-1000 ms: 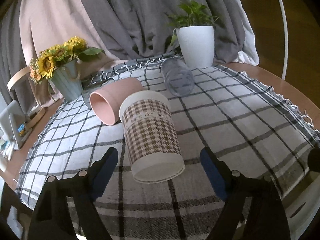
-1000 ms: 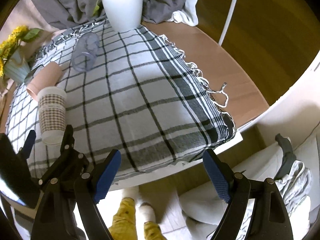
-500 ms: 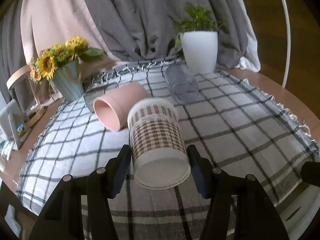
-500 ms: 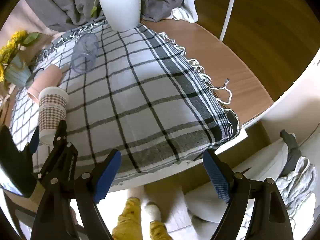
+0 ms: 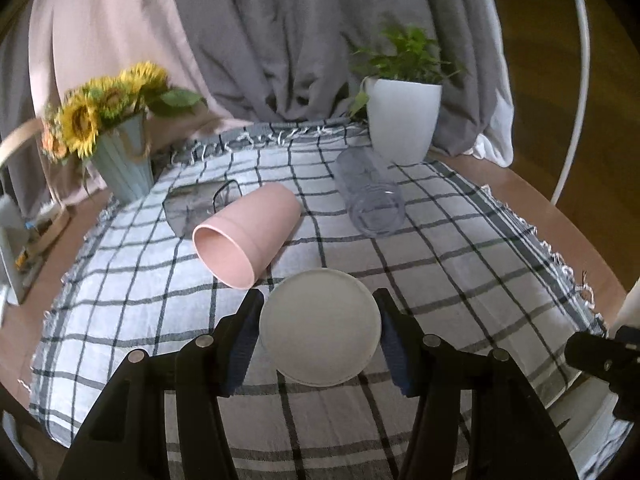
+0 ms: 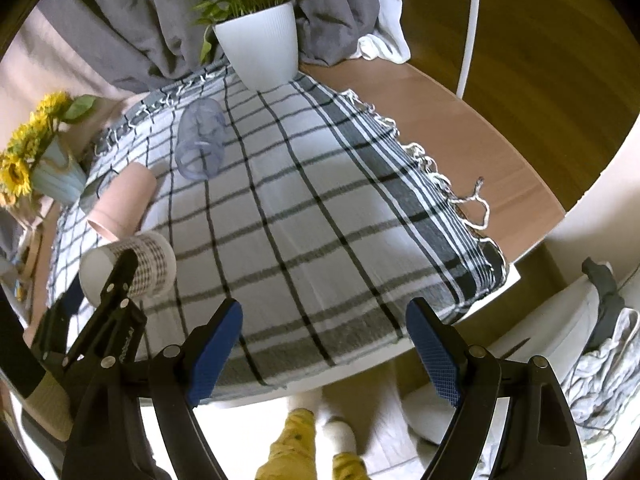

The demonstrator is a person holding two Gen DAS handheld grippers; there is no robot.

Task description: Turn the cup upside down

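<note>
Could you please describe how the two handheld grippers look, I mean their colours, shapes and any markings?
Both the left gripper and the right gripper have black, angular plastic frames joined with round silver bolts. Each of their fingers carries a dark blue pad with a fine textured grid. White lettering is printed on the left gripper's frame, too small to read. No cables or sleeves are visible.

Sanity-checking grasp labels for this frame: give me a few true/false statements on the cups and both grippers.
1. The left gripper has its fingers closed on the houndstooth cup. True.
2. The right gripper holds the clear cup. False: it is open and empty, near the table edge.
3. The pink cup lies on its side on the plaid cloth. True.
4. The clear cup stands upright. False: it lies on its side.
5. The houndstooth cup's flat base faces the left wrist camera. True.
</note>
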